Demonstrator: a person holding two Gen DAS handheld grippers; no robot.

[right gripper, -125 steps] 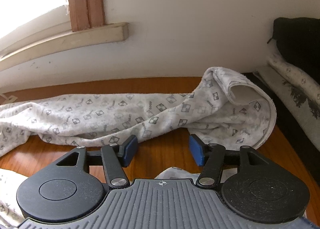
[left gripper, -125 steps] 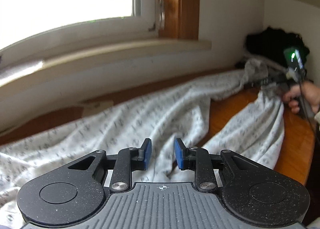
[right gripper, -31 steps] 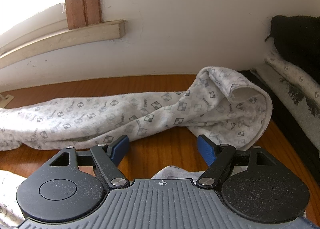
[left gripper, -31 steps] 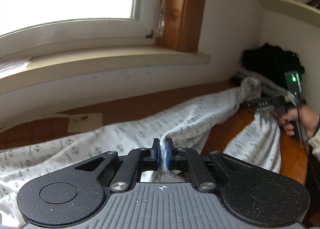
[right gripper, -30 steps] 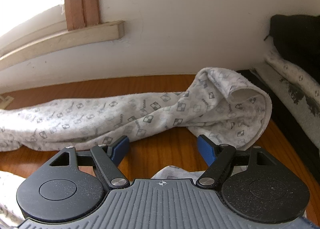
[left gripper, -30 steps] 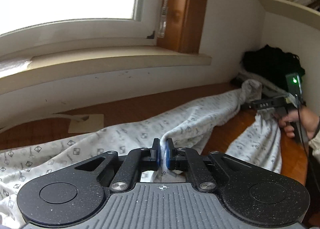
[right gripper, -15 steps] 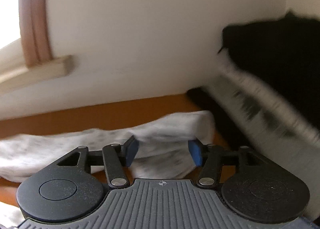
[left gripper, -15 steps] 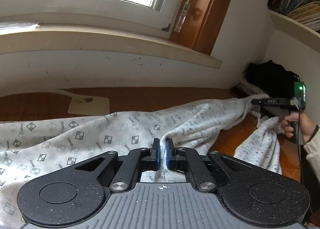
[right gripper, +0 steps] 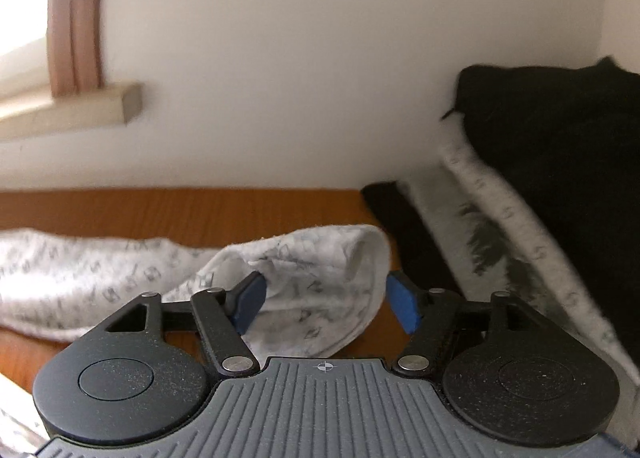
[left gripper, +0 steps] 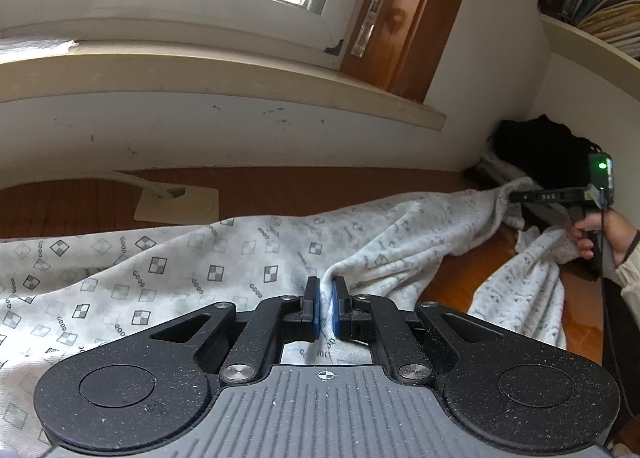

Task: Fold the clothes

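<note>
A long white garment (left gripper: pixel 168 258) printed with small checked squares lies stretched across the wooden table (left gripper: pixel 280 185). My left gripper (left gripper: pixel 325 298) is shut on a raised fold near the garment's middle. The garment's rolled end (right gripper: pixel 320 274) lies between the blue pads (right gripper: pixel 404 308) of my right gripper (right gripper: pixel 326 300). Its jaws are closing, with the left pad against the cloth and the right pad at its edge. In the left wrist view, the right gripper (left gripper: pixel 520 197) shows at the far right, held by a hand (left gripper: pixel 600 230) at that same end.
A black garment (right gripper: pixel 552 137) lies on folded white cloth (right gripper: pixel 500 225) in the back right corner. A beige plate (left gripper: pixel 176 203) with a cable lies by the wall. A windowsill (left gripper: pixel 200 77) runs above. The table's right edge (left gripper: pixel 584 330) curves near the hand.
My right gripper moved forward onto the garment's end and its jaws narrowed around it. My left gripper kept its grip and shifted a little with the fold, then held still.
</note>
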